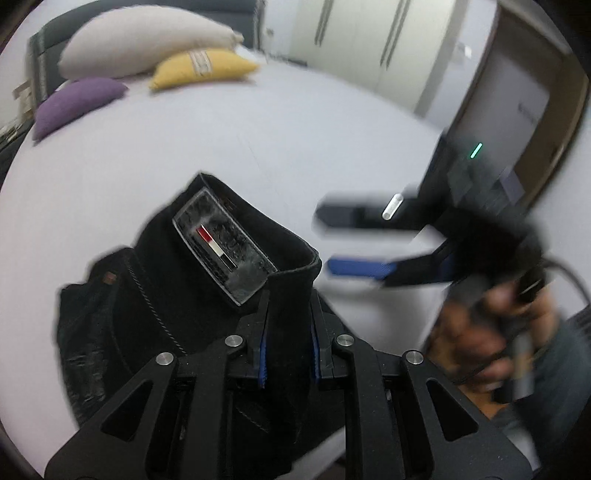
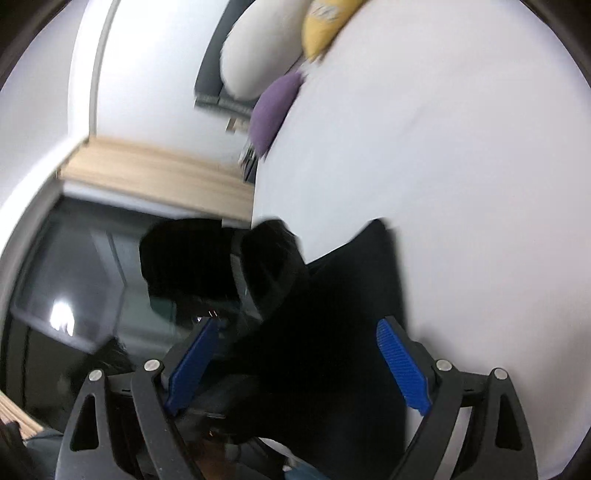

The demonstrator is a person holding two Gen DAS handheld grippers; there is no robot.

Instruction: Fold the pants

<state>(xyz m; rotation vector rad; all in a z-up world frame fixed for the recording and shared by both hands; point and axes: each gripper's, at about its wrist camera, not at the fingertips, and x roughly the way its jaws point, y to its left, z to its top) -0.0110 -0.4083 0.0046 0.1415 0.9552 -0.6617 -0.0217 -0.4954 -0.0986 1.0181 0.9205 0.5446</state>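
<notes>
My left gripper [image 1: 288,332] has its fingers clenched on the waistband of the black pants [image 1: 207,295] above the white bed [image 1: 258,140], while my right gripper [image 2: 295,354] stands released, touching nothing.

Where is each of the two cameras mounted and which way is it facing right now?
Left wrist view: sits on the left tongs, looks down along them at the black pants they pinch, over the white bed; the right tongs and a hand show at right.
Right wrist view: sits on the right tongs, spread open, looks across the pants towards the bed's edge; only its own fingers show clearly.
Both share the pants, bed, and the purple cushion and yellow cushion.
</notes>
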